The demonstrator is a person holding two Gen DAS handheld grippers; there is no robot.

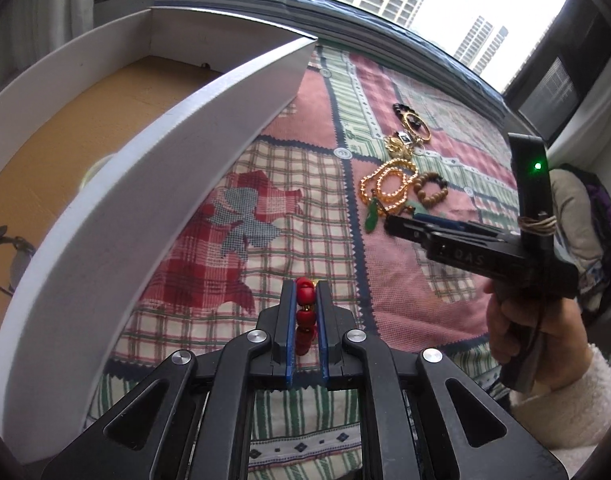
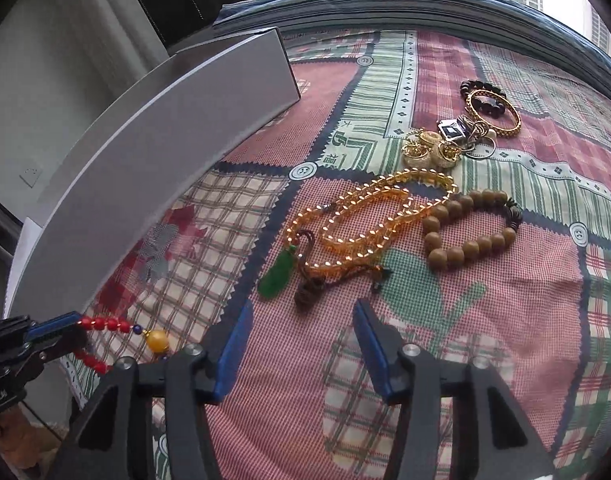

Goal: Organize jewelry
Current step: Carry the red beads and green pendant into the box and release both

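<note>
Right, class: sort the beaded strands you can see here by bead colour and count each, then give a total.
Red beads, held in the left gripper: red bead strand: 1
Amber beads: amber bead necklace: 1
Tan wooden beads: wooden bead bracelet: 1
Dark beads: dark bead bracelet: 1
Total: 4

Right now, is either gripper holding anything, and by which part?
Left gripper pinches the red bead strand along its beads, between the fingers. Right gripper is open, holding nothing.
</note>
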